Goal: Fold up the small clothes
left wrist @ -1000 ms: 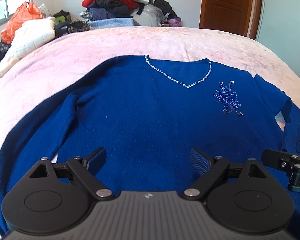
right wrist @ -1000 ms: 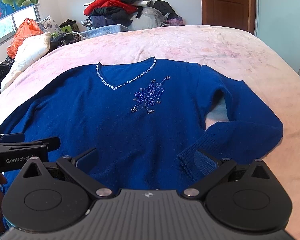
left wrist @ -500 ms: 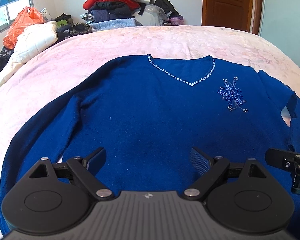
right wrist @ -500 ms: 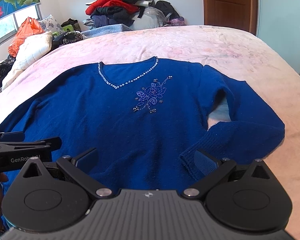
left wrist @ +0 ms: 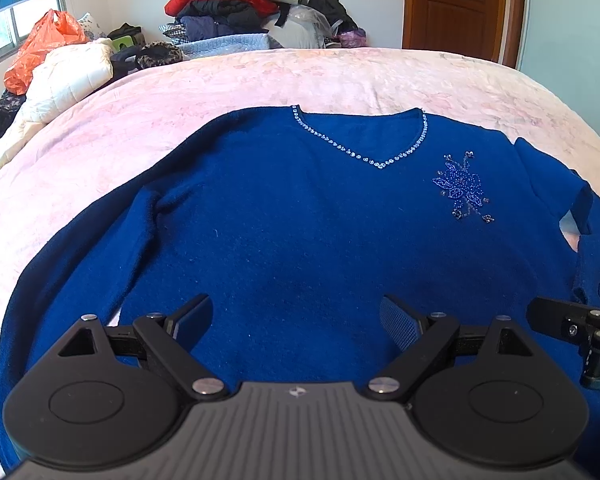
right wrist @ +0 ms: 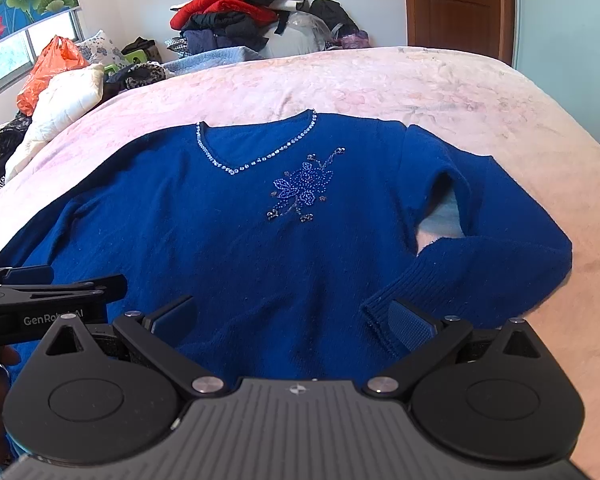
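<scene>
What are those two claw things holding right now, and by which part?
Nothing. The left gripper and the right gripper both stand open above the blue sweater, which lies flat on the bed, with no cloth pinched.

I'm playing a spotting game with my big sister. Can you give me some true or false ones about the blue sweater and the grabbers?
1. The sweater lies spread out flat on the pink bed. True.
2. The sweater has a round neck with no decoration. False: it has a V-neck edged with sparkly beads.
3. A beaded flower sits on the chest. True.
4. The right gripper is clamped on a sleeve. False: its jaws are wide open, holding nothing.
5. The left gripper is open too. True.
6. The clothes pile behind the bed is all white. False: it has red and dark clothes.
</scene>
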### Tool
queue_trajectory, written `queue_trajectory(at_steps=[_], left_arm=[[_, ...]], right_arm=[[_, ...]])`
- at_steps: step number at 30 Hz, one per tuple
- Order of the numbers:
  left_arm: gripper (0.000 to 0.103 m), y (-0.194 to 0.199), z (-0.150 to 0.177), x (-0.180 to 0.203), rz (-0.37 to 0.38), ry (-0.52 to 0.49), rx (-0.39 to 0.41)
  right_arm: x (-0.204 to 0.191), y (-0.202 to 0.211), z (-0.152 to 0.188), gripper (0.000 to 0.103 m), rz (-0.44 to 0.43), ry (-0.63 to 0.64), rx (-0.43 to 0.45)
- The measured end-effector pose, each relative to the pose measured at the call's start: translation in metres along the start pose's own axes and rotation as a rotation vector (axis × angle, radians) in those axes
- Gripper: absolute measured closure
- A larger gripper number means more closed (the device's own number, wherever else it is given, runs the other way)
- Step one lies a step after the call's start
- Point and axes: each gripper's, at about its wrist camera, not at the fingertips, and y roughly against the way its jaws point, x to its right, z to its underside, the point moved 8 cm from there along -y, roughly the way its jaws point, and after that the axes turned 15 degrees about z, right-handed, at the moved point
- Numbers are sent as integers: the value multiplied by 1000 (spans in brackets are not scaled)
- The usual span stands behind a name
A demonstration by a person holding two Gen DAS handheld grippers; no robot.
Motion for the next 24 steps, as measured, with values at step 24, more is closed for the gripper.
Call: queue_trajectory(at_steps=[24], left_arm=[[12,-4,3,-1,-16,11,-16]], right_arm=[[-2,2,1,0,2,16,10]])
